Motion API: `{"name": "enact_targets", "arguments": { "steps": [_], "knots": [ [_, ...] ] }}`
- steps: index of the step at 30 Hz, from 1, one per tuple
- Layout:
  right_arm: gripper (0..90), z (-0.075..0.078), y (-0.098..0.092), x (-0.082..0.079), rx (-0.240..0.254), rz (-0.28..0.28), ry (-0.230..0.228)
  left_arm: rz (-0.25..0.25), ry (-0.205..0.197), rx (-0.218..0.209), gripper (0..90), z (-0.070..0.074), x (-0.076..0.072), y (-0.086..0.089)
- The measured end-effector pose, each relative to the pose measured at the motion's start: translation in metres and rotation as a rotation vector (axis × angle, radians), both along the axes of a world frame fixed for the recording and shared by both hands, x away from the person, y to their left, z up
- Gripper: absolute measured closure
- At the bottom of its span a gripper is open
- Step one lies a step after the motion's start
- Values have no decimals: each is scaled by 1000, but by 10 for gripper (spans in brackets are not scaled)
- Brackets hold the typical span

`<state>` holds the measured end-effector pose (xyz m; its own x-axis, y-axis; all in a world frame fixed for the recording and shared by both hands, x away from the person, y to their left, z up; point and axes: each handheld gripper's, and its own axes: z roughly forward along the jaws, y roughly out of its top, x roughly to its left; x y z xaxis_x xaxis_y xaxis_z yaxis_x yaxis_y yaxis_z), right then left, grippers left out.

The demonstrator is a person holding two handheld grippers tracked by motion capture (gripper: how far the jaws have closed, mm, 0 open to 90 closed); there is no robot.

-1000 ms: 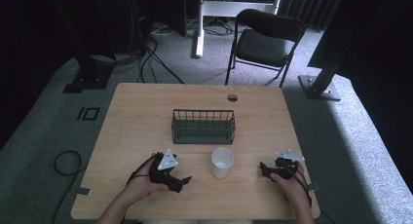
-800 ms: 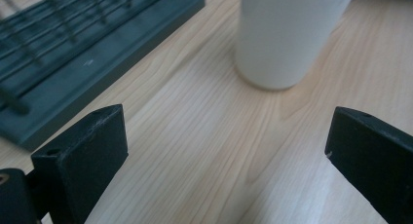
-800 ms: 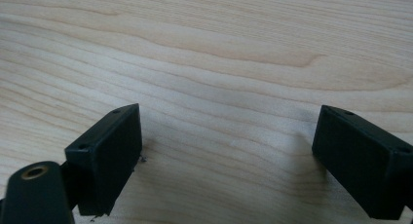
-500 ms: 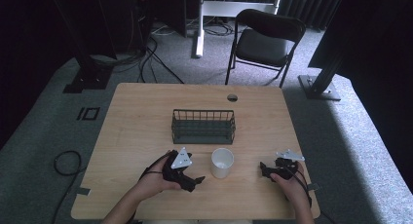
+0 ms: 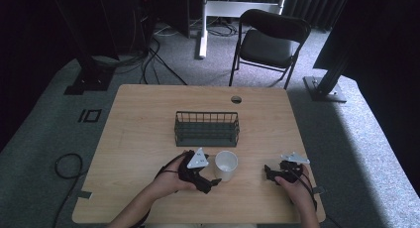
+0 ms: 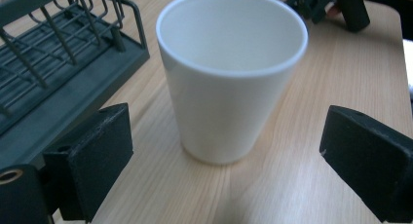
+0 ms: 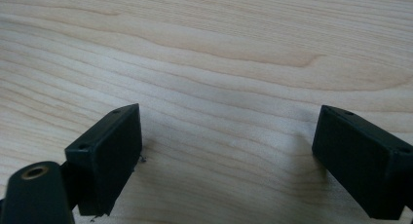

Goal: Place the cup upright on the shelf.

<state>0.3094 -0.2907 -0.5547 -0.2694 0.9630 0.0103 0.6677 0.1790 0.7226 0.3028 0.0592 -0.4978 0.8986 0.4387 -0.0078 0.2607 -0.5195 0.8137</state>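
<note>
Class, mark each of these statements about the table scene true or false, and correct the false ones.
1. The white cup stands upright on the table. True.
2. The cup sits inside the wire rack. False: it stands on the table in front of the rack.
3. The left claw is clamped on the cup. False: its pads stand apart from the cup on either side.
4. The right claw is open over bare wood. True.
5. The cup is full of coffee. False: it looks empty.

The wire rack (image 5: 207, 129) stands just behind the white cup (image 5: 226, 165), blocking that side. Bare desk (image 5: 143, 124) lies open between the cup and the right claw (image 5: 268, 172).
</note>
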Motion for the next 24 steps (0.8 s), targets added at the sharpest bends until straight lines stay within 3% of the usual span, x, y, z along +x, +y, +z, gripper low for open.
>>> {"name": "enact_targets", "arguments": {
  "steps": [6,24],
  "knots": [
    [105,0,0,0,0,0,0,-4,7,-37,56,1,6,-10],
    [105,0,0,0,0,0,0,-30,-4,-50,57,-2,14,-36]
  ]
}}
